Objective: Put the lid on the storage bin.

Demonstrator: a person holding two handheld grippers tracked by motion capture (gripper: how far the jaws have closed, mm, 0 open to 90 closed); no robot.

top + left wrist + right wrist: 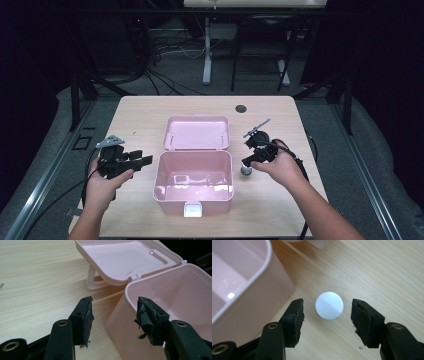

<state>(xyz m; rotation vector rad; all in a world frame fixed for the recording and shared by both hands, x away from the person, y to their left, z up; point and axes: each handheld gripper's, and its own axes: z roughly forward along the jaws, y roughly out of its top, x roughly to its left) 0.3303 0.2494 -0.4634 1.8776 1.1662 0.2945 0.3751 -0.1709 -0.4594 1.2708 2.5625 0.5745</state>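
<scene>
- While the right hand-held gripper [327, 322] hangs released over the worktop [387, 272], the white round cap [329, 305] lies directly between its jaws, beside the pink box [249, 297].
- Left hand-held gripper [113, 317]: released, farther away.

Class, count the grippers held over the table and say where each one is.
2. The left gripper is beside the pink box's left wall, open. The right gripper is off the box's right side, fingers open around a white round cap.
</scene>
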